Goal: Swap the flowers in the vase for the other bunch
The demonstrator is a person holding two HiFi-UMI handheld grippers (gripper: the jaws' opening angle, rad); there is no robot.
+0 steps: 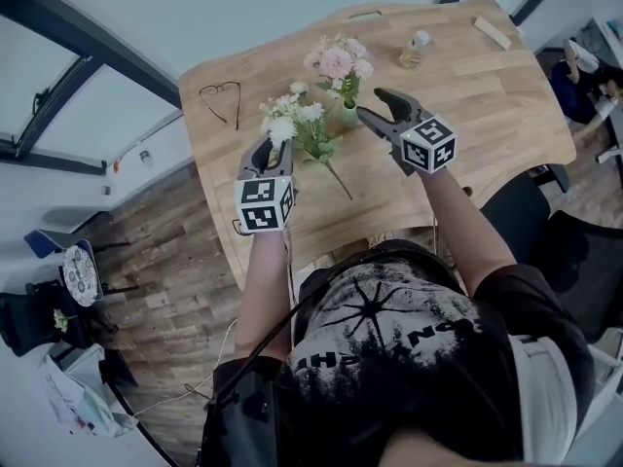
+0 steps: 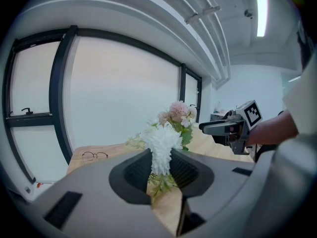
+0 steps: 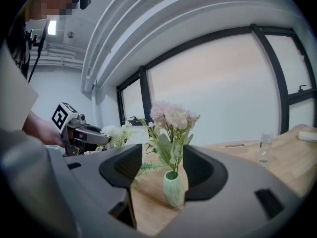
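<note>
The left gripper (image 1: pixel 275 150) sits near the vase (image 1: pixel 348 116), on its left and nearer the body, tilted slightly downward. Its jaws are narrowed onto the white bunch (image 1: pixel 295 123). The right gripper (image 1: pixel 374 105) is just right of the vase, jaws spread wide and not touching it. Both bare forearms reach forward from the torso, the right stretched further.

— What lies on the table (image 1: pixel 487 115) over by its left edge?
— A pair of eyeglasses (image 1: pixel 222 100), lying flat.
— And at the far right corner?
— A small clear bottle (image 1: pixel 416 50), upright, with a pale wooden block (image 1: pixel 492 33) near it, both well apart from the eyeglasses.
— Under the table?
— Wood-plank floor (image 1: pixel 165 261).
</note>
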